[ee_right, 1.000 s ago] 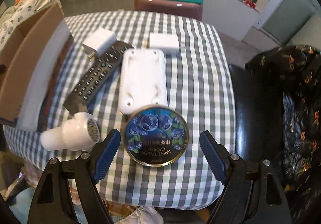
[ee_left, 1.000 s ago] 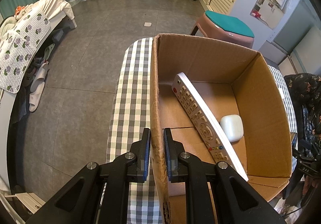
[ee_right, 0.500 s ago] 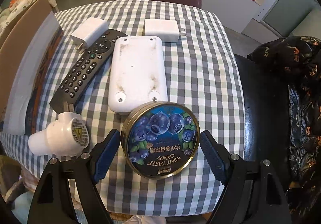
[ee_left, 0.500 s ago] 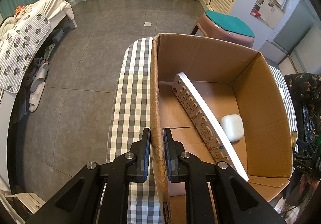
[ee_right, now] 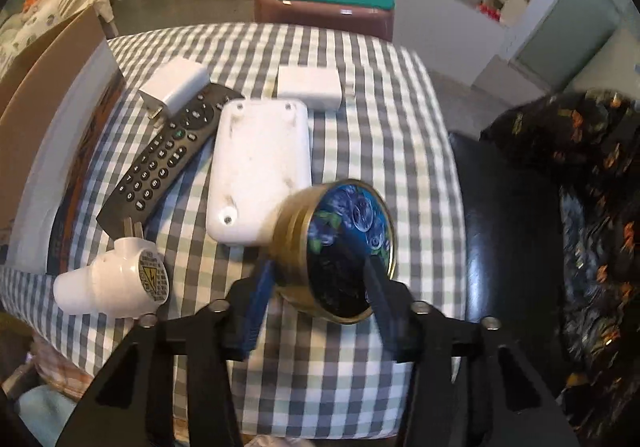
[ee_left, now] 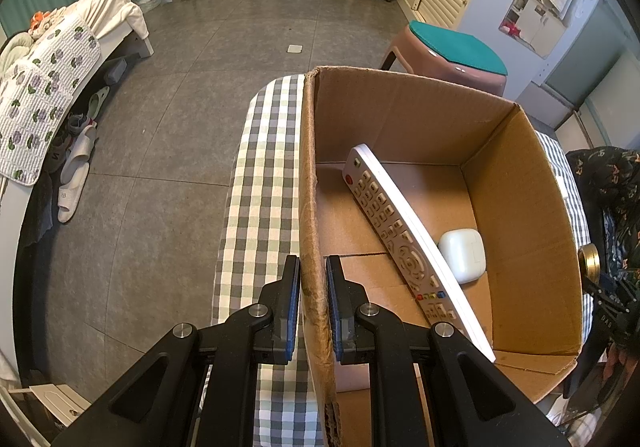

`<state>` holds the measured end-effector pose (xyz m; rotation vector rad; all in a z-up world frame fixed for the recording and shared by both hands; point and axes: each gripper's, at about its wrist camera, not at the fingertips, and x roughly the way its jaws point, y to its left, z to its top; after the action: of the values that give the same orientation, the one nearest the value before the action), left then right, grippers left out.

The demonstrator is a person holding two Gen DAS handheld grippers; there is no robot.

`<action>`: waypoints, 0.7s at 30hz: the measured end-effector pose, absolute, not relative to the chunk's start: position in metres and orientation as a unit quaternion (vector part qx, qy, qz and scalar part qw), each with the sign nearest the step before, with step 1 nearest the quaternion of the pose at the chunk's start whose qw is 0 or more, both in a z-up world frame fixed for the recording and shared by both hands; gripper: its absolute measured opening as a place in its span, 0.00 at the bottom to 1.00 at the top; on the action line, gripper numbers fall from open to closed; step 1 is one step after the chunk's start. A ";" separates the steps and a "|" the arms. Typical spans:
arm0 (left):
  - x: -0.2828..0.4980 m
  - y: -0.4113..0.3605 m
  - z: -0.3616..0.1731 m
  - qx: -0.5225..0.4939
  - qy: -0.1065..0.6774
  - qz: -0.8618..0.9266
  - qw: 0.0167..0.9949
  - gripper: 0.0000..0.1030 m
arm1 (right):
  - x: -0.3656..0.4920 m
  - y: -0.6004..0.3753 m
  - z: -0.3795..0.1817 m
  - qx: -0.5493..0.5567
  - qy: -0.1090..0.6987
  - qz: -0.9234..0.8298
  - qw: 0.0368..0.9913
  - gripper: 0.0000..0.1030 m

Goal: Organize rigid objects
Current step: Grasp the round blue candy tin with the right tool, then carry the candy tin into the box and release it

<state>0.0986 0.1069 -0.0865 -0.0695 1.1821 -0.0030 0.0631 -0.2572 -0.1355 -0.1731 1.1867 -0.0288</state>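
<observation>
My left gripper (ee_left: 313, 267) is shut on the near wall of the cardboard box (ee_left: 520, 227), one pad on each side. Inside the box a white remote (ee_left: 400, 231) leans beside a white earbud case (ee_left: 462, 255). In the right wrist view, the jaws of my right gripper (ee_right: 318, 275) are closing on the round blueberry candy tin (ee_right: 344, 239). The tin is tipped on edge between the pads, above the checked table (ee_right: 380, 107). A black remote (ee_right: 168, 159), a flat white device (ee_right: 260, 163), two white chargers (ee_right: 176, 85) (ee_right: 309, 86) and a white plug (ee_right: 112, 283) lie on the cloth.
The box (ee_right: 48, 87) stands at the table's left side. A brown stool with a teal cushion (ee_right: 326, 5) sits beyond the far edge. A black seat with patterned dark fabric (ee_right: 580, 175) borders the table's right side. A bed (ee_left: 60, 87) lies across the floor.
The right gripper's jaws have come together on the candy tin, which went from lying flat on the cloth to standing tilted on edge between the pads. The left gripper has not moved.
</observation>
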 end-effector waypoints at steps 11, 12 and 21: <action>0.099 0.104 -0.088 -0.034 0.556 -0.004 0.830 0.13 | 0.065 -0.258 -0.105 -0.091 0.530 -0.011 0.843 0.23; 0.099 0.104 -0.088 -0.034 0.557 -0.004 0.830 0.13 | 0.064 -0.256 -0.100 -0.091 0.526 -0.006 0.845 0.23; 0.099 0.106 -0.087 -0.036 0.556 -0.005 0.831 0.13 | 0.065 -0.207 -0.036 -0.134 0.463 0.048 0.875 0.23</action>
<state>0.0993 0.1059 -0.0874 -0.0762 1.1785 -0.0116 0.0650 -0.2072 -0.0364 -0.2799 0.9668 0.0999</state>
